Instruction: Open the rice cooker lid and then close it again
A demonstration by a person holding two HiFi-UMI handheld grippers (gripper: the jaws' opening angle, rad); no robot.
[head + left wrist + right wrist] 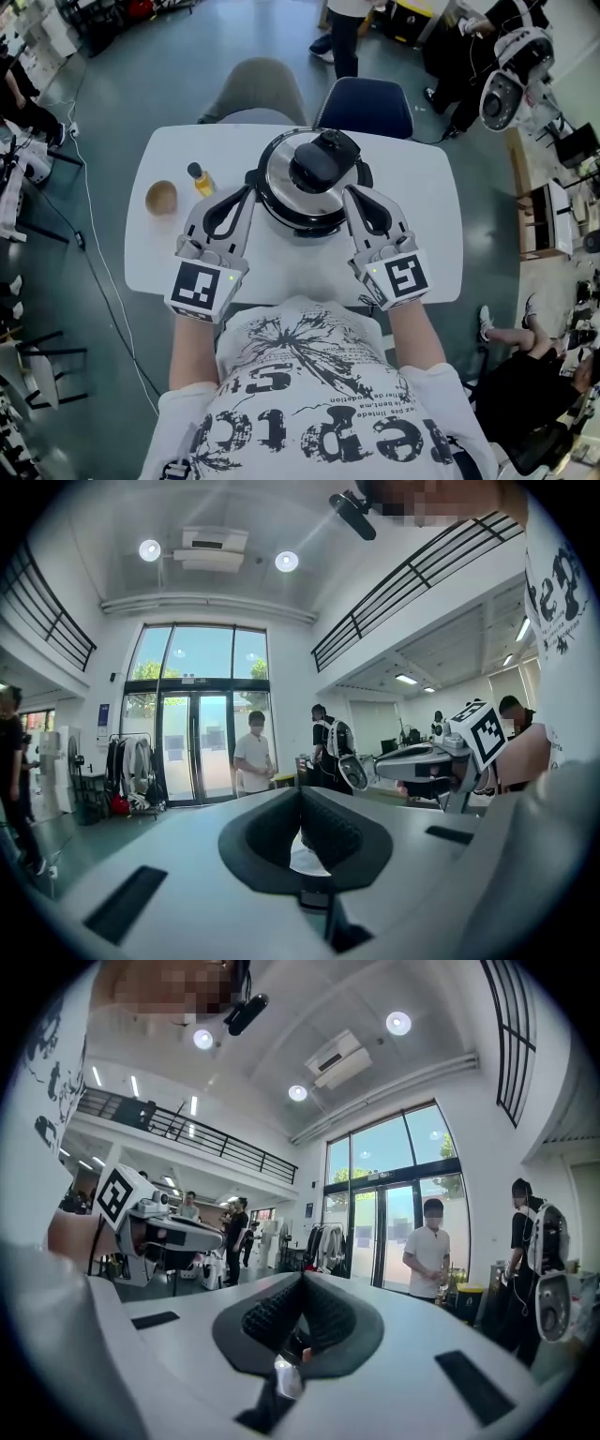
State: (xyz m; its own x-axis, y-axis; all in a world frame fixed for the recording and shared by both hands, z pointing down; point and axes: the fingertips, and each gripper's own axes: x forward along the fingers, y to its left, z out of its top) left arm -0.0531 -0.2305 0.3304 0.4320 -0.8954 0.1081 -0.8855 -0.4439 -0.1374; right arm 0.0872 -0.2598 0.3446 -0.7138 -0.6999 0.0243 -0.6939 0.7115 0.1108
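Observation:
The rice cooker (281, 208) stands mid-table, its silver lid (281, 169) with a black handle (319, 161) lying over the pot. My left gripper (249, 180) rests against the cooker's left side and my right gripper (350, 193) against its right side. In the left gripper view my left gripper (300, 794) has its jaws met with nothing showing between them. The right gripper view shows my right gripper (302, 1283) the same way, pads together and empty. The cooker itself is hidden in both gripper views.
On the white table (422, 187) a wooden bowl (161, 197) and a small yellow bottle (201, 179) sit left of the cooker. A grey chair (262, 89) and a blue chair (366, 105) stand at the far edge. People stand beyond.

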